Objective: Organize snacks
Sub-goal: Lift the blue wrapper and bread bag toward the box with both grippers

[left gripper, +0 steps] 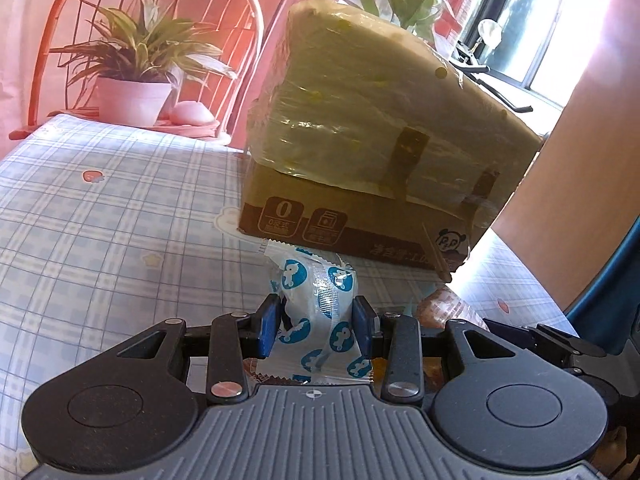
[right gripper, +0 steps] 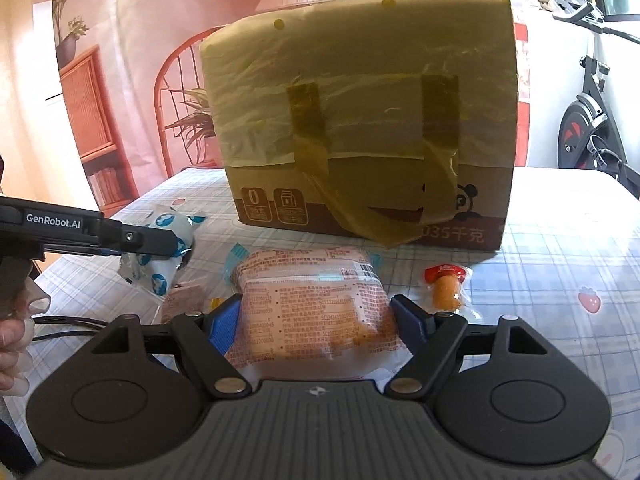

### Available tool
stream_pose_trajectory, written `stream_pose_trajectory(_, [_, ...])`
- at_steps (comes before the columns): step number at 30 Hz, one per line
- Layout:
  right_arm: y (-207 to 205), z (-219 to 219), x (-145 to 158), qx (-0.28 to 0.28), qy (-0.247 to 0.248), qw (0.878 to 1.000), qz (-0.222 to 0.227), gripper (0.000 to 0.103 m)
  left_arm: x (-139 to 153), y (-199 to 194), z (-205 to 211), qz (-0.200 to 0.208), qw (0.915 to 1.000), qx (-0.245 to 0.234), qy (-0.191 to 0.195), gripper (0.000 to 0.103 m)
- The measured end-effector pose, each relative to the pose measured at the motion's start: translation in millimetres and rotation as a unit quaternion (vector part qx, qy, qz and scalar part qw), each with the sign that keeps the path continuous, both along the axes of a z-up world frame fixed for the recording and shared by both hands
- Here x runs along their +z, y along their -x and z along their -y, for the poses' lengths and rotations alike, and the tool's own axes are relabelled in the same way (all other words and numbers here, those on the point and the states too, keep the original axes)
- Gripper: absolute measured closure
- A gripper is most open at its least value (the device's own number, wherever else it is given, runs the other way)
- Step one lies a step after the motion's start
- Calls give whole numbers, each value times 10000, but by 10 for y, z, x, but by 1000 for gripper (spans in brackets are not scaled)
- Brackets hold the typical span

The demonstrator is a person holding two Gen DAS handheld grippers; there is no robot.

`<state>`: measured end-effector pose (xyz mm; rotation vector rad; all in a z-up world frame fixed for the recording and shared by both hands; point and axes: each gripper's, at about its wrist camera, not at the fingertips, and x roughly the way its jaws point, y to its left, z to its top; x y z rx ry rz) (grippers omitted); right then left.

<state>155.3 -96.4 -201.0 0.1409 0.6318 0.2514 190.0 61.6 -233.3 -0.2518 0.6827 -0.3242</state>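
Nearest the right wrist camera, the right tongs (right gripper: 318, 322) straddle a large pink printed snack packet (right gripper: 316, 308), their blue pads (right gripper: 224, 326) against its two sides in what looks like a wide grasp, though how firmly they press is hard to judge. That packet lies flat on the bench (right gripper: 560, 264), which is covered with a pale blue checked cloth printed with small strawberries. Just right of it rests a small orange snack with a red wrapper end (right gripper: 446, 286). To the left, the left tongs (right gripper: 178, 246) reach in from the frame edge, a hand (right gripper: 12, 320) on the grip behind them.

From the left wrist view, the left tongs (left gripper: 316, 324) are clenched on a small white packet with blue round prints (left gripper: 320, 304), pinched at its middle and lifted clear of the cloth, its crimped end pointing toward the box. A brownish packet (left gripper: 442, 304) lies just beside it to the right.

Beyond the snacks stands a cardboard box (right gripper: 360, 128), its flaps raised and bound with shiny tape, a panda printed near its lower corner. Farther back sit a potted plant (left gripper: 136, 60) on a red wire chair (left gripper: 240, 20), and an exercise bike (right gripper: 588, 120) near the window.
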Motion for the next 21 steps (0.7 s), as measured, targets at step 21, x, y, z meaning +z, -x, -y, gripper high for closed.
stream_pose_trajectory(21, [85, 272, 843, -272, -415, 9888, 1408, 24, 1064, -50, -121, 1469, 9890, 126, 136, 62])
